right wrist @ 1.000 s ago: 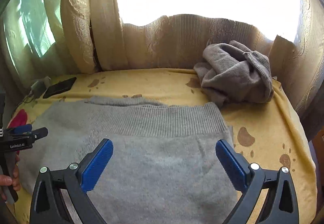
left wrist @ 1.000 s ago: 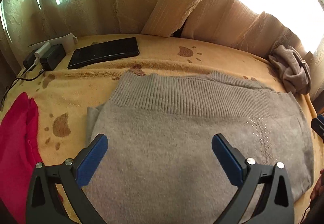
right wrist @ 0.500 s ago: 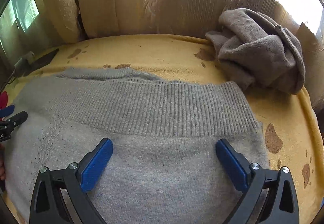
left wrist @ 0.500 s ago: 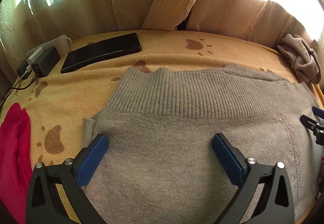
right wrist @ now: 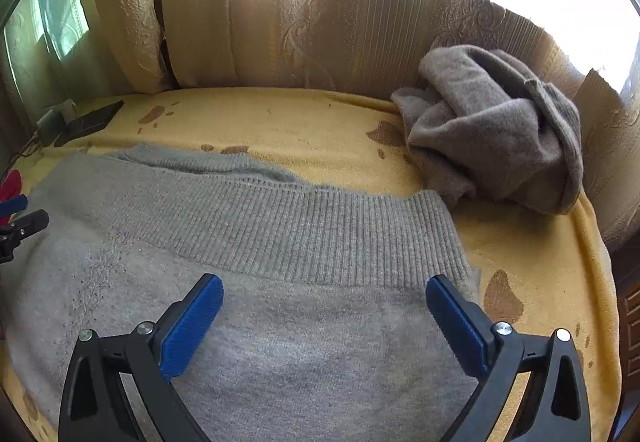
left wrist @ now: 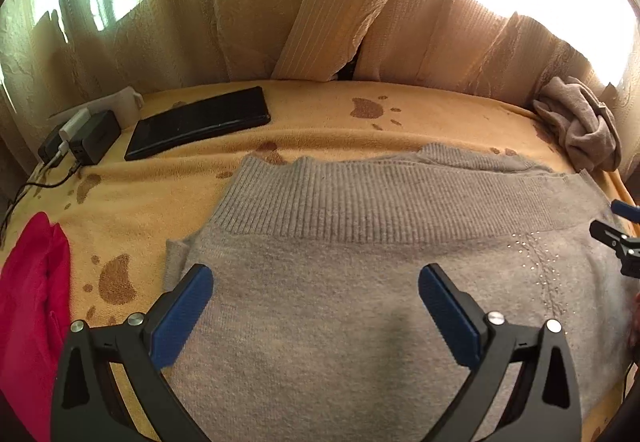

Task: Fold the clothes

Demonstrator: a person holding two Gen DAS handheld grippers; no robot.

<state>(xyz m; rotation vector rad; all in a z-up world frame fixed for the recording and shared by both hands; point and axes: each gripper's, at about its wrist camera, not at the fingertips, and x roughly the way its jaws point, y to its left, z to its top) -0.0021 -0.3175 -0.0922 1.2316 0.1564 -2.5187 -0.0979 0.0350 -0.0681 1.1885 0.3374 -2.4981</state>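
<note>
- Left wrist view: the left tool (left wrist: 315,292) hovers low over the grey sweater (left wrist: 360,302) with its blue pads spread wide and nothing between them. The sweater lies flat on the yellow paw-print blanket (left wrist: 160,194), ribbed hem on the far side, and a small flap of knit pokes out at its left edge.
- Beyond the sweater's hem lie a black tablet (left wrist: 200,122) and chargers (left wrist: 80,138); left of the sweater sits a red garment (left wrist: 32,302), and past its far right corner a crumpled beige garment (left wrist: 576,126). The right tool shows at the sweater's right edge.
- Right wrist view: the right tool (right wrist: 324,308) hangs over the sweater's right half, equally wide open and empty, its right pad near the hem's corner.
- With both tools over opposite halves, I judge they are placed for a two-handed grasp; whether the sweater is already partly folded, the views do not settle.
</note>
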